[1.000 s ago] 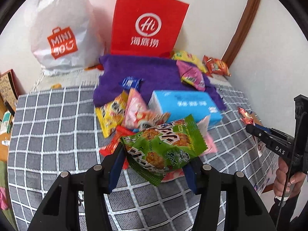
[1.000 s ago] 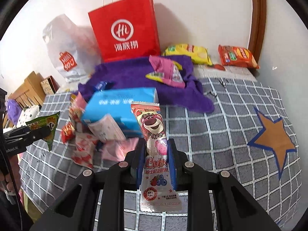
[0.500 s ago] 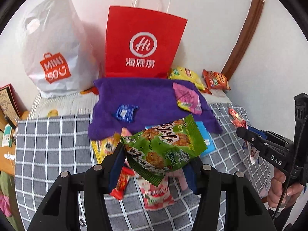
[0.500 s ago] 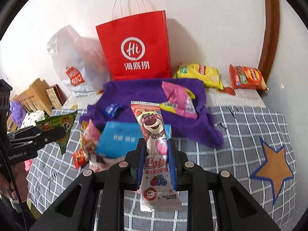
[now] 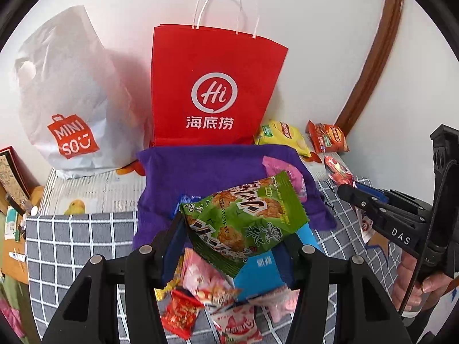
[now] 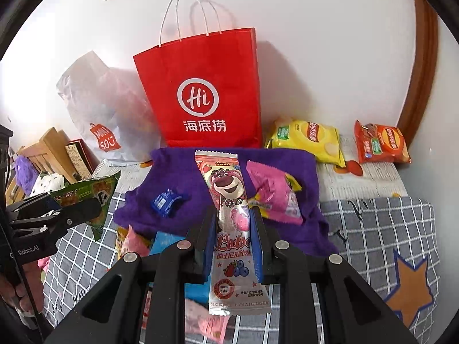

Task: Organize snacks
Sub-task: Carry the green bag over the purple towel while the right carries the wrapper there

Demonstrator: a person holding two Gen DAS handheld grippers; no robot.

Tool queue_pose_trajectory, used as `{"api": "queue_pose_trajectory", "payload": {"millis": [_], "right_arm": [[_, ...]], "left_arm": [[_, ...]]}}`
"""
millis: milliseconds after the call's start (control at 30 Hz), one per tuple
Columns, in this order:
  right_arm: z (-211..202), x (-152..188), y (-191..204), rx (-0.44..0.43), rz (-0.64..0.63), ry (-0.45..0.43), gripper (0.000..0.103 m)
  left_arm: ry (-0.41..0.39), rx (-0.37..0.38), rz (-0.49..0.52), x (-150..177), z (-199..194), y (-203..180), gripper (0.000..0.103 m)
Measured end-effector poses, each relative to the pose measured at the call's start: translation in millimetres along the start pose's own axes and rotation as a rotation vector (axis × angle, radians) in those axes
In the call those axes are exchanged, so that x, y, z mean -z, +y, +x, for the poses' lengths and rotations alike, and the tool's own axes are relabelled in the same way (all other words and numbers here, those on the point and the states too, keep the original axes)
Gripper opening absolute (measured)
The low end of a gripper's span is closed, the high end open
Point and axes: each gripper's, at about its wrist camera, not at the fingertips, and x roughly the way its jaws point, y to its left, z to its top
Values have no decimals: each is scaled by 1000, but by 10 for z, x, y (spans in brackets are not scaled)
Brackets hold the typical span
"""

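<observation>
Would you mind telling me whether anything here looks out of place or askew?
Nothing looks damaged or spilled. The loose pile of snacks lies jumbled by the blue box, while the purple towel holds only two packets.

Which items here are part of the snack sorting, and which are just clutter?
In play: green packet in left gripper; Lotso packet in right gripper; purple cloth; red bag.
Lying about: white bag; plush toy.

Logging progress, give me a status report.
Left hand-held gripper shut on green crinkly snack packet. Right hand-held gripper shut on pink bear-print wrapper. Nothing blocking.
</observation>
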Motion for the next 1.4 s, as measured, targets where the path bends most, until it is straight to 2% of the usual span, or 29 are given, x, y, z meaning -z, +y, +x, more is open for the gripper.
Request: {"api": "queue_pose_trajectory", "payload": {"millis": [633, 800, 933, 1000, 1267, 1400], "right_arm": [[706, -582, 144, -40, -39, 4, 23], [1000, -546, 106, -63, -29, 42, 23], [1277, -498, 47, -111, -27, 114, 23], [1369, -465, 44, -126, -32, 136, 23], [1609, -348, 191, -128, -91, 198, 23], [1705, -297, 242, -109, -124, 239, 23]], "left_arm": [[52, -48, -71, -488, 688, 423, 53], [68, -44, -98, -532, 912, 562, 53], [86, -12, -127, -494, 1145, 668, 53], [119, -7, -131, -481, 1254, 694, 53], [153, -4, -147, -397, 1453, 755, 53], [182, -36, -162, -381, 1535, 780, 53]]}}
